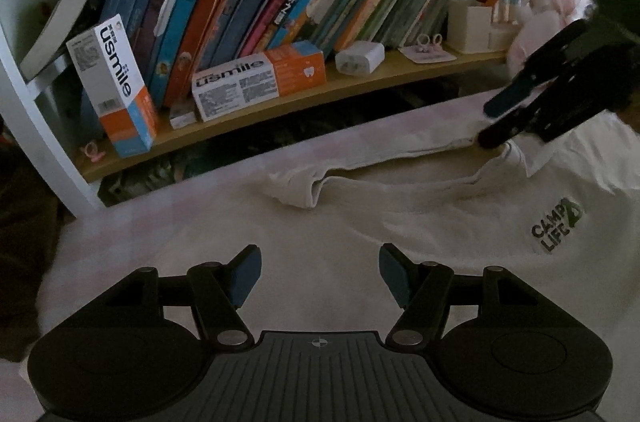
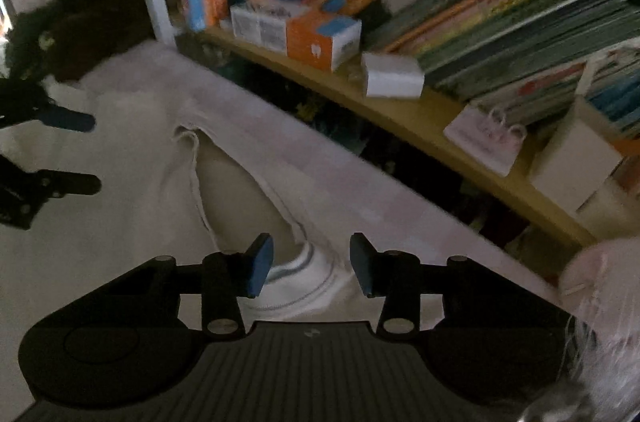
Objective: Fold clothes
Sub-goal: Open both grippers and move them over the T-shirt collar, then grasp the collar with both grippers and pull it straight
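While the white T-shirt (image 1: 420, 206) lies spread, chest side up, on a pale sheet beside a low bookshelf (image 1: 304, 90), little of the folding looks done: the body is still open and flat, with the "CAMP LIFE" print (image 1: 554, 228) showing on the chest and one sleeve (image 1: 296, 188) bunched and partly turned over towards the shelf. The left gripper (image 1: 320, 272) hovers over the plain lower part of the shirt with its jaws apart and nothing between them; it touches no cloth that the left wrist view shows. The right gripper (image 2: 311, 264) points down at the neck of the shirt, and the ribbed collar (image 2: 296, 274) sits in the gap between its blue pads (image 2: 258, 268). The jaws stand partly apart, and in the right wrist view the pads do not seem to press on the fabric, so I judge the collar is framed but not yet pinched. Seen from the left wrist view, the same gripper's tips come down right at the collar edge. The right wrist view is blurred, so the fine contact there is hard to read. What remains, by my reading, is nearly all of the job: taking hold at the neckline, bringing the sleeves in, and doubling the body over. The rumpled sleeve may need smoothing first.
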`<act>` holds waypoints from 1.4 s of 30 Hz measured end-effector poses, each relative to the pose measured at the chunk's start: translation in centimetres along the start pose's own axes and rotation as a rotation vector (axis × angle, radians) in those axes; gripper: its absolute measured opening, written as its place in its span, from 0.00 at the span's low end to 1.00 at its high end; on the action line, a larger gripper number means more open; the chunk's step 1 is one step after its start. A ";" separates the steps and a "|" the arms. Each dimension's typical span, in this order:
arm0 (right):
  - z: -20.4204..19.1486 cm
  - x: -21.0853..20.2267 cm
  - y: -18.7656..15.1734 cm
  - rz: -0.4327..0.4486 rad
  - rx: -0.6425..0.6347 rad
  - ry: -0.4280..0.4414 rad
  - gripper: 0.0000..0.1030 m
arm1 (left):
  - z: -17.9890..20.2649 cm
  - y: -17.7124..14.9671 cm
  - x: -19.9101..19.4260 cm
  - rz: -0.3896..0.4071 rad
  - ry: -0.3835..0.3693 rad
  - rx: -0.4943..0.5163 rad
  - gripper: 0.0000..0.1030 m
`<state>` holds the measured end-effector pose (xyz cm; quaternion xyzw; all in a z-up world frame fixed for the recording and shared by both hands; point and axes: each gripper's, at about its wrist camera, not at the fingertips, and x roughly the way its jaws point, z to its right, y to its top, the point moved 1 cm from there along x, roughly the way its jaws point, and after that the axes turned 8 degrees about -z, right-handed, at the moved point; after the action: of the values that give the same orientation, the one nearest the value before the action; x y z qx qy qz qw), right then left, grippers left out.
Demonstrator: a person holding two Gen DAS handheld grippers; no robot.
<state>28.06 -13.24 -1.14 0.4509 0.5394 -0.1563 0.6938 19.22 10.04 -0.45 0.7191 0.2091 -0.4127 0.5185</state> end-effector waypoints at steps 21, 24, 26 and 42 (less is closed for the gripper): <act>9.3 -2.4 -0.3 0.178 0.250 -0.065 0.43 | -4.7 2.3 4.9 -0.061 0.117 0.046 0.65; 9.9 -2.4 -2.1 0.095 0.198 -0.088 0.39 | -6.1 2.2 6.1 -0.079 0.130 0.046 0.65; 9.9 -1.6 -3.2 0.051 0.183 -0.099 0.38 | -7.0 2.1 6.5 -0.083 0.135 0.034 0.65; 7.0 4.3 1.9 0.118 0.252 -0.143 0.38 | -7.9 1.3 5.3 -0.043 0.094 -0.014 0.65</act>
<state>35.19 -16.59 -4.03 0.5528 0.4376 -0.2133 0.6763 26.15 16.16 -3.04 0.7295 0.2514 -0.3881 0.5040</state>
